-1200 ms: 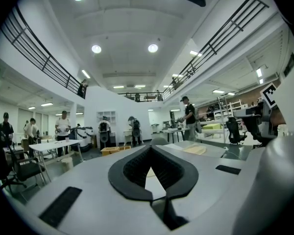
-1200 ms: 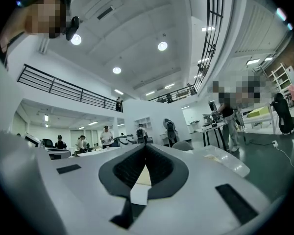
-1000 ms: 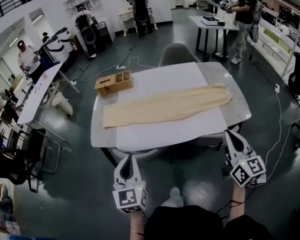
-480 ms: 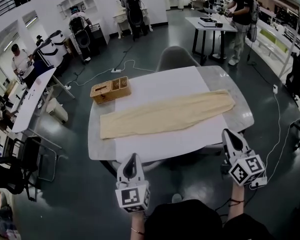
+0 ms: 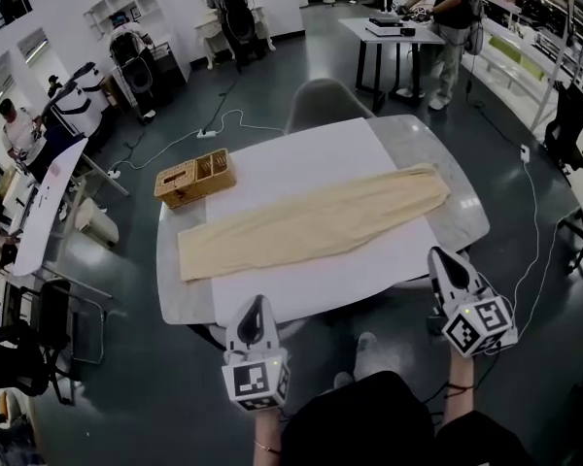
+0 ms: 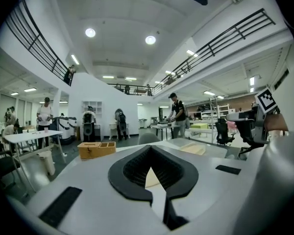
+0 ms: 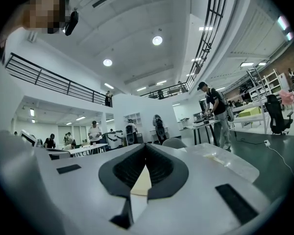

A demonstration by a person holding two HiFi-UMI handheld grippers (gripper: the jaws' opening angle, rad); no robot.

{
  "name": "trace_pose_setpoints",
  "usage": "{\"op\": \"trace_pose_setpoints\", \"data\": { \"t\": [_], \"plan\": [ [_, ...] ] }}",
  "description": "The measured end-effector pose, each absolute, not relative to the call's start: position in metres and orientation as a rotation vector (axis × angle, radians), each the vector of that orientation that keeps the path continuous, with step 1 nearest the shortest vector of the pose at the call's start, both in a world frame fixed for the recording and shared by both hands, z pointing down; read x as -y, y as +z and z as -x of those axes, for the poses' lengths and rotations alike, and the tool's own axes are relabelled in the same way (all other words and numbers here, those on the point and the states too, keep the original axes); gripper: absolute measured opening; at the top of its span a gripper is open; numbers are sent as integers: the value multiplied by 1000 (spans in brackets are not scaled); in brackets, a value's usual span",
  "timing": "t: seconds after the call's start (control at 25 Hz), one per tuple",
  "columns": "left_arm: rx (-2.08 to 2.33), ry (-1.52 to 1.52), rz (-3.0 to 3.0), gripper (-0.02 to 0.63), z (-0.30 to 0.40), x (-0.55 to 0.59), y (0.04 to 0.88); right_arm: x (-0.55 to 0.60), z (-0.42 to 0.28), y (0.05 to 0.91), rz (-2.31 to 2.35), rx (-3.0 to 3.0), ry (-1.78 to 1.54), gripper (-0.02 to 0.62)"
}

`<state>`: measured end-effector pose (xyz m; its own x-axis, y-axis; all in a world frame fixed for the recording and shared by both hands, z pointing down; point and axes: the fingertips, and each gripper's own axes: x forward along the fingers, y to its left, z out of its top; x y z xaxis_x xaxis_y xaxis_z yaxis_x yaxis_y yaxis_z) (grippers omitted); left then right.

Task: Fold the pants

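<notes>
Both jaws of the left gripper [image 5: 256,307] are closed tip to tip on nothing, and the right gripper [image 5: 437,257] is closed and empty too. Each is held at the near edge of the counter [image 5: 463,223], well apart from the other. Beyond them the beige pants [image 5: 311,219] lie flat and stretched lengthwise across the white sheet [image 5: 306,158] on the counter, with a wooden box [image 5: 195,177] near their left end.

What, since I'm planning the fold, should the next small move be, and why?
Probably reach both forward to the pants, opening the jaws: left gripper and right gripper are shut, empty, at the table's near edge, while the pants lie flat, untouched.
</notes>
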<state>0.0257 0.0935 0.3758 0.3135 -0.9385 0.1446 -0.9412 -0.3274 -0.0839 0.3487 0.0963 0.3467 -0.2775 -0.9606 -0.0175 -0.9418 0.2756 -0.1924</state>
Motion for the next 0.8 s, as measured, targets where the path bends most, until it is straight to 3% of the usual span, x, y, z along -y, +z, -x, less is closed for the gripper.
{"op": "trace_pose_setpoints", "data": {
  "t": [0.8],
  "plan": [
    [1778, 215, -2507, 8, -102, 40, 367, 49, -414, 333, 1753, -2475, -208, 15]
  ]
}}
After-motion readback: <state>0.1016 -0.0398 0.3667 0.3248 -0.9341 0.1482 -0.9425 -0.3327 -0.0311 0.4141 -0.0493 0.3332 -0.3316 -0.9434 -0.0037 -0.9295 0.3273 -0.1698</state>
